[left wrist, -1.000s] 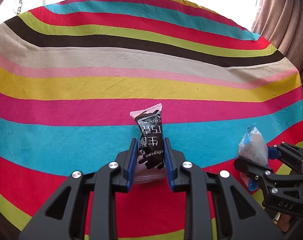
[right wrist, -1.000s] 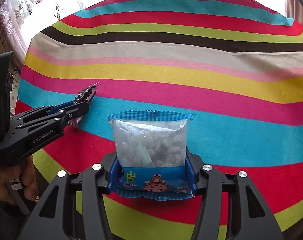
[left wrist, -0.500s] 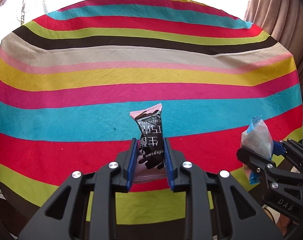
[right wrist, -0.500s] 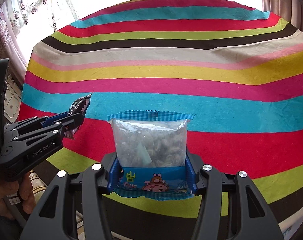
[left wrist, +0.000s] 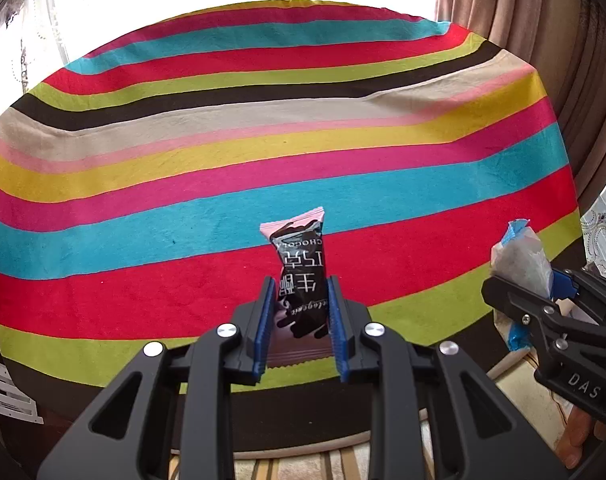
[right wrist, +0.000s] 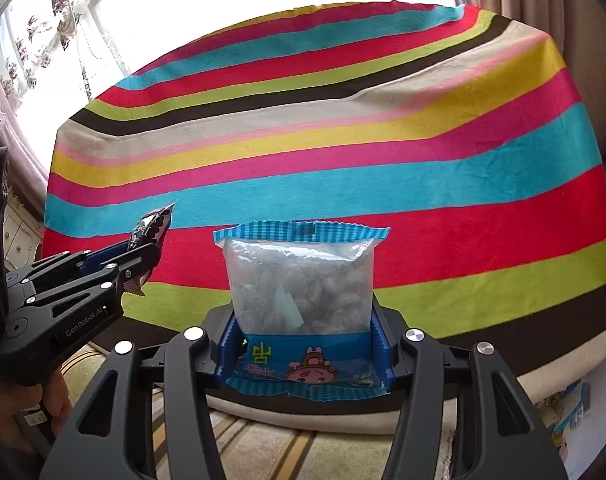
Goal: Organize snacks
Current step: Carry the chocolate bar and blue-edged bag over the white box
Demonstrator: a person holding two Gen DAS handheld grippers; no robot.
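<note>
Left wrist view: the left claw (left wrist: 299, 316) is clamped on a slim black-and-pink chocolate bar wrapper (left wrist: 301, 276), its blue pads pressed against the wrapper's two long edges so that the bar stands up lengthwise, held in the air short of the near edge of the striped multicoloured cloth (left wrist: 263, 152). Gripping the narrow sides probably keeps the light packet from folding over. To the right of the bar, also off the cloth's near edge, the right claw (left wrist: 543, 284) holds a clear plastic snack bag with blue trim (left wrist: 521, 256).

Right wrist view: the right claw (right wrist: 301, 344) pinches that clear bag (right wrist: 301, 280) across its printed blue lower band, leaving the puffy filled part upright above the pads; a low grip likely spares the contents from crushing. The bag hangs before the cloth's (right wrist: 343, 140) near edge, above patterned flooring (right wrist: 263, 448). Left of the bag, the left claw (right wrist: 143, 260) carries the chocolate bar (right wrist: 149, 230), tip raised toward the cloth. Both snacks appear to be in transit; neither is set down.
</note>
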